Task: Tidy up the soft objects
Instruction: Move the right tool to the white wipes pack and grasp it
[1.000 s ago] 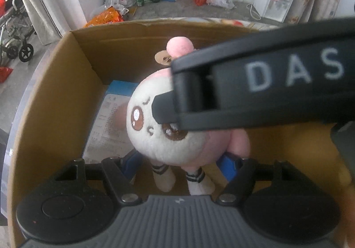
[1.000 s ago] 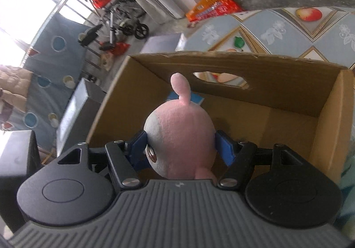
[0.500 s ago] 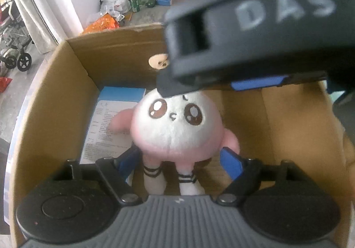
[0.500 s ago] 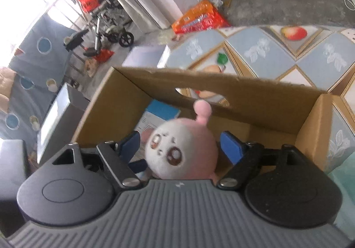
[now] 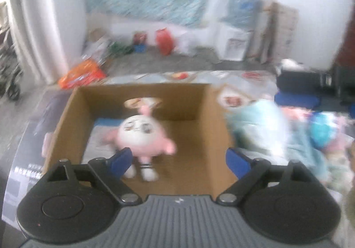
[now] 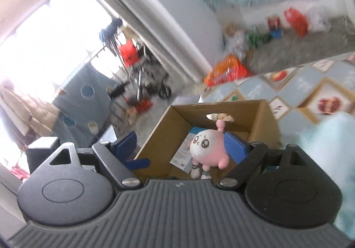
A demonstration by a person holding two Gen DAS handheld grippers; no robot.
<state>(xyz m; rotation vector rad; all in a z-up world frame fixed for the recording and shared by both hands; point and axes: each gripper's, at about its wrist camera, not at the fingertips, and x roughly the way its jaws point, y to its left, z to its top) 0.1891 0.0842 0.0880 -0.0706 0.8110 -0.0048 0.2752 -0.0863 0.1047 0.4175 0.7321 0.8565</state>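
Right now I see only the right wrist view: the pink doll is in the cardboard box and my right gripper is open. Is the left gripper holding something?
Observer: No. The left gripper is open and empty, pointing into the cardboard box.
Operator: What lies outside the box?
Observer: To the right of the box there is a pale blue soft thing, and beyond it a blue and pink plush, which is blurred.
Operator: Is there room in the box?
Observer: Yes, the floor to the right of the pink doll is bare cardboard.
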